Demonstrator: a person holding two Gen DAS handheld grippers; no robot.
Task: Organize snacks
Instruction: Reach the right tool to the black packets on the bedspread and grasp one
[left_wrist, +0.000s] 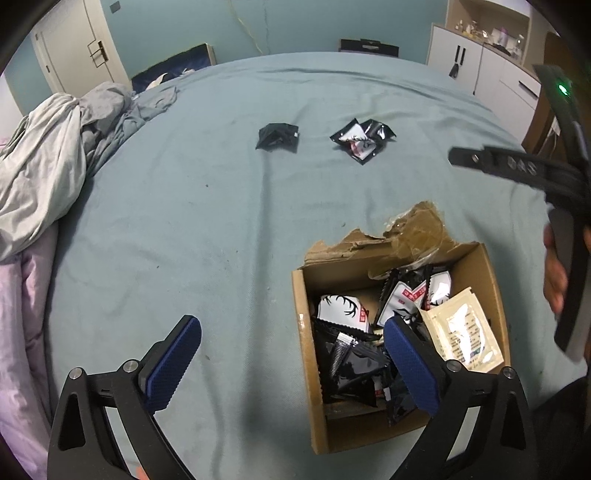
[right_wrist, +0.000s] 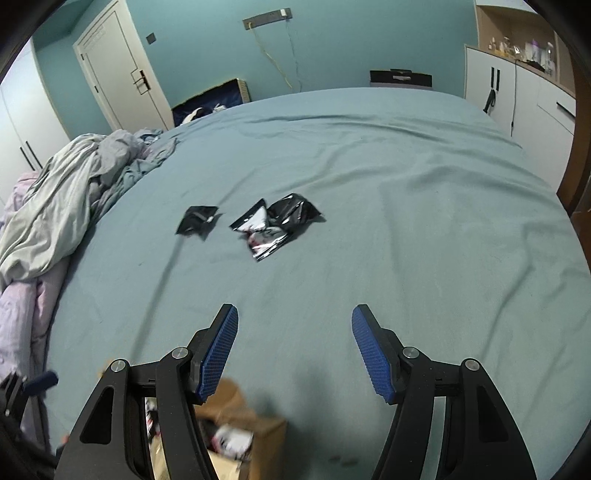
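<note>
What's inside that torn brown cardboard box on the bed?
The torn brown cardboard box holds a jumble of black and white snack packets and one cream sachet. Whatever lies beneath that pile is covered, and the left gripper's blue finger hides part.

Teal walls (right_wrist: 332, 37) and a white door (right_wrist: 118, 70) stand behind the bed (right_wrist: 406, 221)

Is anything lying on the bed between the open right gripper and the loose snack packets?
No. Right wrist view shows only bare sheet between right gripper and snack packets.
</note>
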